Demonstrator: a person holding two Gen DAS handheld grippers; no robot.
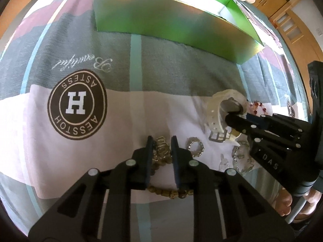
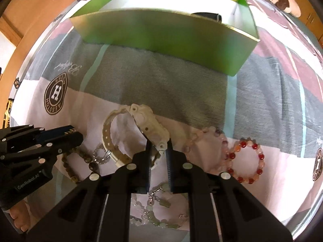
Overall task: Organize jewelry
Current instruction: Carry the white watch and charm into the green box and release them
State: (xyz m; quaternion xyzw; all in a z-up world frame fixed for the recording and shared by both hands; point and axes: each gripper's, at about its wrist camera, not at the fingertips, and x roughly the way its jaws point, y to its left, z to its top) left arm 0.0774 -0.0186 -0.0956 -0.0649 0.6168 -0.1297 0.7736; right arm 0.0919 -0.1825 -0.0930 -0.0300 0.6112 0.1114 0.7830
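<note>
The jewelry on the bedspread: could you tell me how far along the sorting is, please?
Barely begun: the green box shows one dark item inside. In hand: the left tongs pinch a brown beaded bracelet, the right tongs a white watch. Left: a red-beaded bracelet, a pink bracelet and a silver ring.

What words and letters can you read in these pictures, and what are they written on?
"H", ringed by "HOSSTOH" and "ASTESS": round brown badge on the bedsheet, upside down.
"Beautiful": cursive on the sheet above the badge, upside down.
"DAS": right gripper, partly cut off.
"GenRobot.AI": left gripper.
Badge at the sheet's right edge: too distorted to read.
</note>
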